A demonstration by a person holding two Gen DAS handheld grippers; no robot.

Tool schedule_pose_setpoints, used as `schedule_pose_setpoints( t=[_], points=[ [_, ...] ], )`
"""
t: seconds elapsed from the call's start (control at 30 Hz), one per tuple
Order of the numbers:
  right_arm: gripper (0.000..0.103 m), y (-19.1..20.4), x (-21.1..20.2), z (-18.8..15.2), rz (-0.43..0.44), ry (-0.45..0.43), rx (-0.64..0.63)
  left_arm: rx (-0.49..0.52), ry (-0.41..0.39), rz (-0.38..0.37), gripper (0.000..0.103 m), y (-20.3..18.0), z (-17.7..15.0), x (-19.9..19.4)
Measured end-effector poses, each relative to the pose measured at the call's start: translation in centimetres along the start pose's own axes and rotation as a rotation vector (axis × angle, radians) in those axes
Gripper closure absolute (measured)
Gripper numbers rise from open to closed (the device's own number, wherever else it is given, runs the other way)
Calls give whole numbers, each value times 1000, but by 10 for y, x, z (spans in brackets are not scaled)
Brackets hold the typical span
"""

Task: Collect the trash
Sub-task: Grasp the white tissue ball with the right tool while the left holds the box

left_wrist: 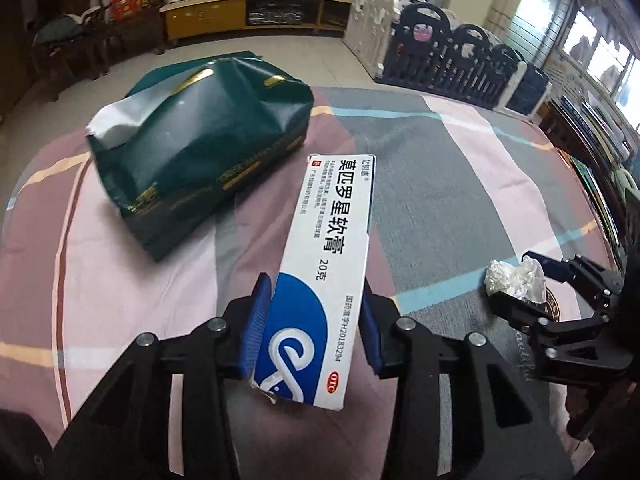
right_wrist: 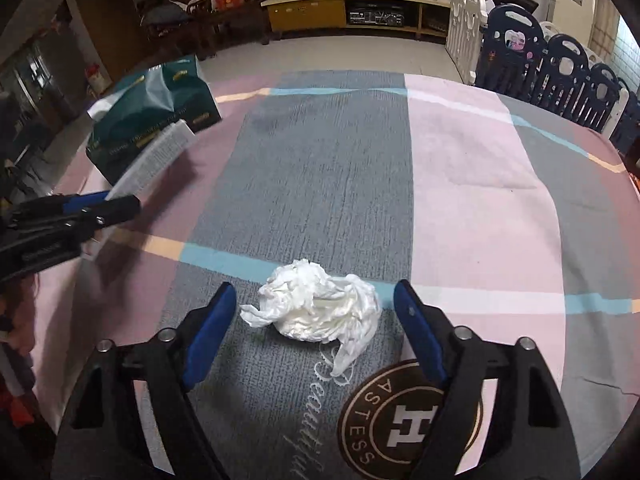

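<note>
My left gripper (left_wrist: 314, 312) is shut on a white and blue ointment box (left_wrist: 324, 264) and holds it above the cloth-covered table (left_wrist: 440, 184). The box also shows in the right wrist view (right_wrist: 154, 156), with the left gripper (right_wrist: 100, 202) at the left edge. A dark green paper bag (left_wrist: 200, 148) lies on its side at the far left of the table; it also shows in the right wrist view (right_wrist: 156, 108). My right gripper (right_wrist: 314, 308) is open, its blue pads on either side of a crumpled white tissue (right_wrist: 320, 304) on the table. The tissue also shows in the left wrist view (left_wrist: 516, 280).
The table carries a pink, grey and blue patterned cloth (right_wrist: 480, 200) with a round brown logo (right_wrist: 408, 420). A dark and white play fence (right_wrist: 560, 64) stands beyond the right side. A low yellow cabinet (right_wrist: 360, 12) and chairs (right_wrist: 188, 4) stand at the far wall.
</note>
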State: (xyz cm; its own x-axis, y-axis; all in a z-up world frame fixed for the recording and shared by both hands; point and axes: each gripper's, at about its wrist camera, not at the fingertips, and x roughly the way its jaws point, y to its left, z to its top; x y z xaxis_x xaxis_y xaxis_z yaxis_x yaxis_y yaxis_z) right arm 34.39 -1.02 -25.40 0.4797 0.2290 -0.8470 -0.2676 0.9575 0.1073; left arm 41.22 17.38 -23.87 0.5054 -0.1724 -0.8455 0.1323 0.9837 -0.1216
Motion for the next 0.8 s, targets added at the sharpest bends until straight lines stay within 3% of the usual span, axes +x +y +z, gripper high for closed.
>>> schedule_pose_setpoints(
  t=[0.03, 0.1, 0.23, 0.47, 0.63, 0.8],
  points=[
    [64, 4, 1, -4, -5, 12, -19, -25, -14, -1, 61, 0, -3, -5],
    [74, 6, -8, -12, 5, 5, -20, -58, -55, 7, 61, -5, -11, -20],
    [75, -8, -62, -35, 35, -60, 24, -64, -134, 62, 61, -29, -27, -65],
    [75, -55, -205, -117, 49, -192, 127, -4, -210, 35, 61, -106, -77, -155],
    [75, -88, -282, -193, -34, -227, 166, 43, -225, -91, 61, -174, -123, -209],
    [75, -125, -310, -258, -84, -190, 279, 113, -165, -232, 61, -247, -175, -235]
  ],
)
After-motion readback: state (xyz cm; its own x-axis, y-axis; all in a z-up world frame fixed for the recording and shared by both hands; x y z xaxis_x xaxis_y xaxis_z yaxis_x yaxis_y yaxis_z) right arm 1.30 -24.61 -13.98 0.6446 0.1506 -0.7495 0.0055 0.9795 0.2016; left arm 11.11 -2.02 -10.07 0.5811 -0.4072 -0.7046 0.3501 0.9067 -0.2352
